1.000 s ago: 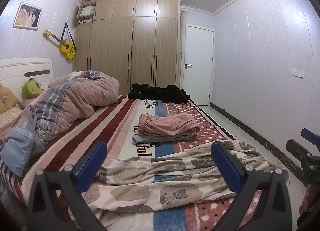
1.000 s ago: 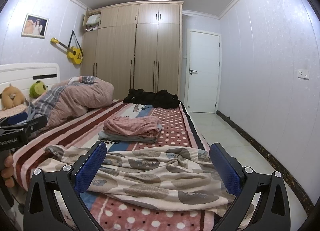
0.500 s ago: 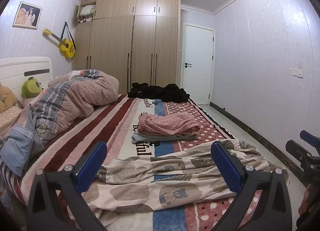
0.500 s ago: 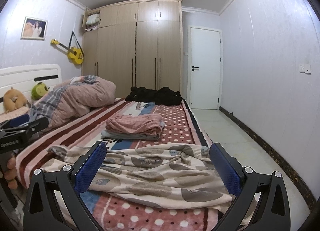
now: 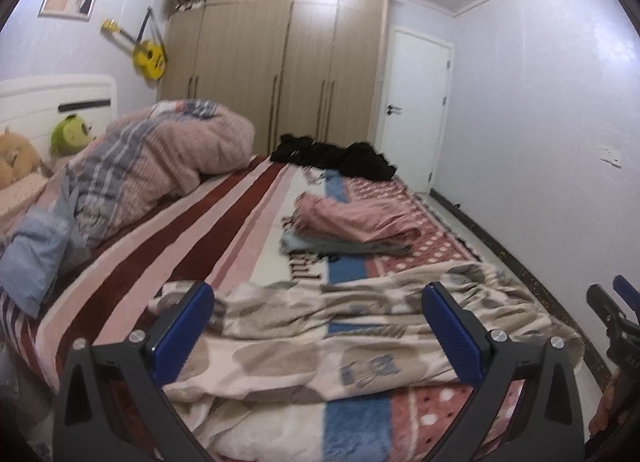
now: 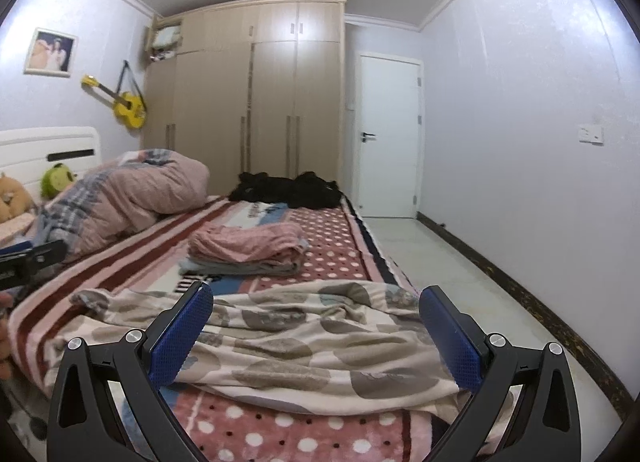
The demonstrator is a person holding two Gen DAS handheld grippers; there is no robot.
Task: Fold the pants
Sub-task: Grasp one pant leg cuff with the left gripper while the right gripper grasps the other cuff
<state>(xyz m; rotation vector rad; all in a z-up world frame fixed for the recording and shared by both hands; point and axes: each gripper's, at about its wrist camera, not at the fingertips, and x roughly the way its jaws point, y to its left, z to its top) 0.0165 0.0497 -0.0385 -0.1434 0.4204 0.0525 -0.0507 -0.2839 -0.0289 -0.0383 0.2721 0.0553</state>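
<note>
Cream pants with a brown bear print (image 5: 320,338) lie crumpled across the near end of the bed, also in the right wrist view (image 6: 312,342). My left gripper (image 5: 318,322) is open above their left part, holding nothing. My right gripper (image 6: 316,326) is open above their right part, holding nothing. The right gripper also shows at the right edge of the left wrist view (image 5: 616,314). The left gripper shows at the left edge of the right wrist view (image 6: 28,262).
A folded pile of pink and grey clothes (image 5: 352,226) lies mid-bed. Black clothes (image 5: 332,154) lie at the far end. A bunched duvet (image 5: 152,166) and plush toys (image 5: 68,134) sit left. Floor (image 6: 440,262), door (image 6: 390,134) and wall are right.
Both grippers have tilted slightly and moved a little closer over the pants. The pants have not moved.
</note>
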